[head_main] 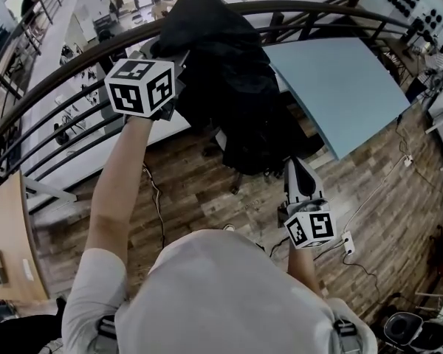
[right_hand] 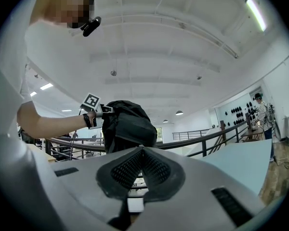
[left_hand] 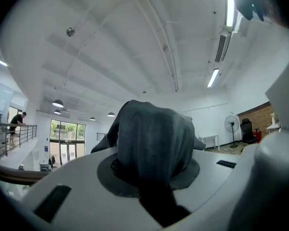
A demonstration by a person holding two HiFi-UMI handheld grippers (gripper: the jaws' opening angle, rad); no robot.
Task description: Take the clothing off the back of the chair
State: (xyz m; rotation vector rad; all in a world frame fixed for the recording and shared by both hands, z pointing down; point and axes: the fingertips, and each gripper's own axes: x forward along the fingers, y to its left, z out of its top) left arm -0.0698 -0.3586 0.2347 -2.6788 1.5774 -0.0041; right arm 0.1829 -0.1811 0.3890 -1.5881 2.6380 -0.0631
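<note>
- Clothing [head_main: 229, 80] is a dark, bunched garment in the upper centre of the head view. Its top end sits at the left gripper [head_main: 156, 56] and the rest hangs towards the middle of the frame.
- In the left gripper view, the left gripper's jaws are clamped nearly together on a thick fold of the cloth [left_hand: 154, 138]. The fold rises between the pads and fills the centre of that view.
- The garment's long axis runs from upper left to lower right in the head view. Its free lower end comes close to the tips of the right gripper [head_main: 295, 167].
- The right gripper sits in the lower right of centre in the head view. Its own view shows its pads [right_hand: 127, 170] pressed together with nothing between them.
- From the right gripper, the garment [right_hand: 127, 124] lies straight ahead and above, left of centre in that view.
- The left gripper is the one carrying the garment, while the right is nearer the hanging end.
- The chair is hidden behind the cloth, so I cannot tell whether the lower end has cleared the chair back.
- My reading is that the next move depends on raising the held top end far enough for the hanging length to come free.
</note>
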